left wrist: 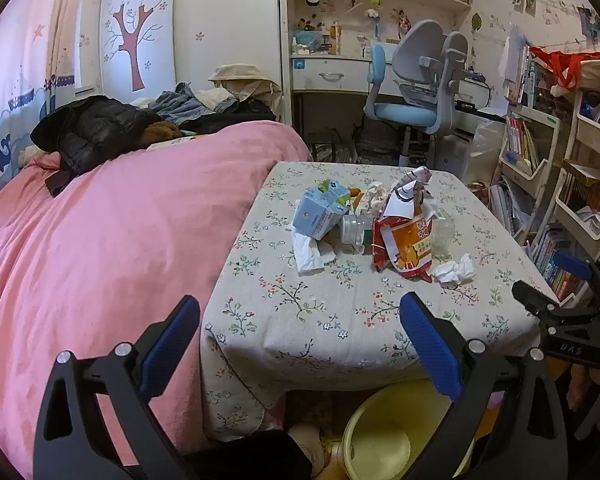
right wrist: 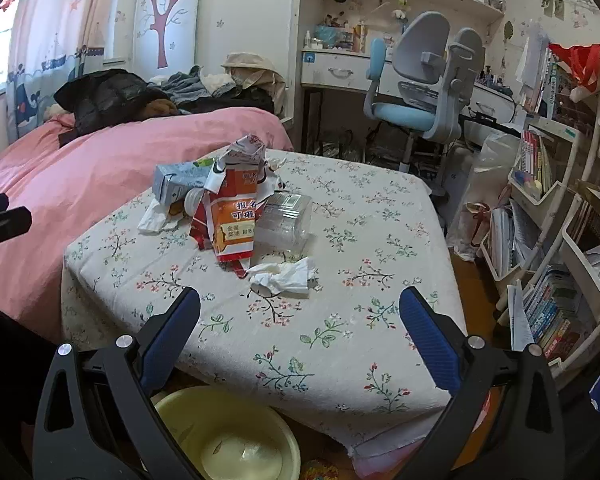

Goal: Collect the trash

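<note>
Both spread, empty grippers, left gripper (left wrist: pixel 300 340) and right gripper (right wrist: pixel 300 336), hang over the yellow basin (right wrist: pixel 228 436); the crumpled tissue (right wrist: pixel 284 276) lies frame-centre, just above the right one, nearer it.

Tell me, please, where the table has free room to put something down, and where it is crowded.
Free: the near strip of the tablecloth, between the crumpled tissue and the front edge, and the right side beyond the clear plastic box. Crowded: the far left middle, where the orange packet, blue carton and other tissues lie heaped together.
</note>
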The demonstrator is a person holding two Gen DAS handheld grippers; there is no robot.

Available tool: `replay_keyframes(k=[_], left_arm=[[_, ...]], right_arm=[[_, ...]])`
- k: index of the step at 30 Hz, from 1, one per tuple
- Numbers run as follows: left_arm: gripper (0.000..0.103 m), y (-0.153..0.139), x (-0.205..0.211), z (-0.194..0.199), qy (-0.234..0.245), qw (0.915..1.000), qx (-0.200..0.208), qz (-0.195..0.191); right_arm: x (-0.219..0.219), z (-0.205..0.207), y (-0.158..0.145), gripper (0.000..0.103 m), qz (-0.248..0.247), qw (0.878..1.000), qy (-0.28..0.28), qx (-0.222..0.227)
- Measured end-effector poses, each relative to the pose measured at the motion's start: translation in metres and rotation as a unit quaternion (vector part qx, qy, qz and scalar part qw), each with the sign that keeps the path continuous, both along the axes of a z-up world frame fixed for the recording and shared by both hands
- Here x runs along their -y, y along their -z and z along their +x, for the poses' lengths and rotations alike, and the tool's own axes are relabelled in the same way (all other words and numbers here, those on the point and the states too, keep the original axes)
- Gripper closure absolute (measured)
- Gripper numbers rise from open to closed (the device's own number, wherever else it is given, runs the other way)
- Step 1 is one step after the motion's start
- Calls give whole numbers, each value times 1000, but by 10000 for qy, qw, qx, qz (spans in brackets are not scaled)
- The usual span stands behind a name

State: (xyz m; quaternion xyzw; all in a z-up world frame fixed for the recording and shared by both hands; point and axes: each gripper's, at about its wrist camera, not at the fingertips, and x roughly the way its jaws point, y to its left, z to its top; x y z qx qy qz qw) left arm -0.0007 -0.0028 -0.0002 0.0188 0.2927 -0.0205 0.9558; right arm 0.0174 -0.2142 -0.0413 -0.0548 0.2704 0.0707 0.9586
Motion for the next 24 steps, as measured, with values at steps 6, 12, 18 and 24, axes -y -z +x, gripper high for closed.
replay_keyframes(k=[6, 12, 18, 24], left_arm=[[7, 0, -1, 0, -7, 10000, -11, -12], [7, 2, -3, 2, -55, 10000, -51, 0], [7, 2, -3, 3, -80, 9999, -67, -17], [7, 3, -4, 5, -107, 9999, -95, -19]], right_arm=[[0, 1, 1, 7, 20, 10000, -46, -53], [1, 2, 2, 7, 44, 9999, -53, -80], [0, 3, 4, 7, 56, 9999, -67, -114], [-1, 3, 6, 7, 56, 9999, -81, -126]])
